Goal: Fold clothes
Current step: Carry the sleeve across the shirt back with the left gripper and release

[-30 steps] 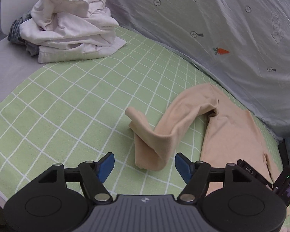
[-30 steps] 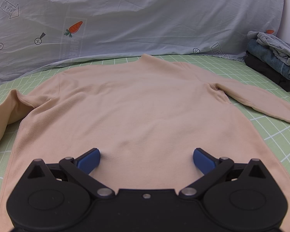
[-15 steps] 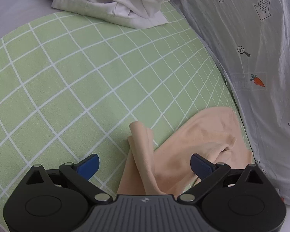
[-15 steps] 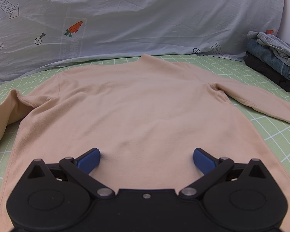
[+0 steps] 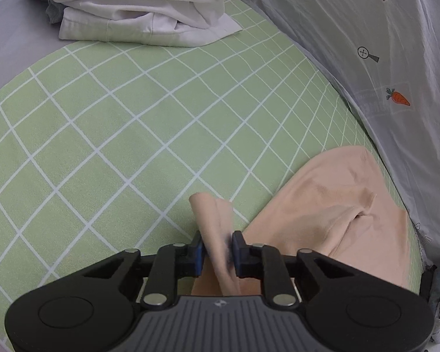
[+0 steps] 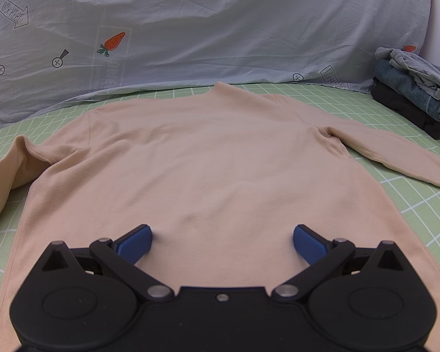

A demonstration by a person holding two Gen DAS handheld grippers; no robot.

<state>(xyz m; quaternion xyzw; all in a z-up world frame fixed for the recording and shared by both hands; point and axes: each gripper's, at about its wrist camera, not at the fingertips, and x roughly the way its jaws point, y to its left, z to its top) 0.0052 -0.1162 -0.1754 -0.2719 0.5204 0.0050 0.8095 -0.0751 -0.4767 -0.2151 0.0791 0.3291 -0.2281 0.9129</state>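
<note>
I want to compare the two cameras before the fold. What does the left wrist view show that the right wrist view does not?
Only the left wrist view: the left tool closing on the end of the sleeve between its pads, and a white clothes pile at the far edge.

Only the right wrist view: the right tool open over the shirt's flat body, the collar, the other sleeve, and a folded dark stack.

Both: the beige shirt, the green checked sheet, and the grey carrot-print cover.

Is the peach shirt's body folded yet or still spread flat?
Spread flat: shirt lies open on the green sheet, both sleeves out.
</note>
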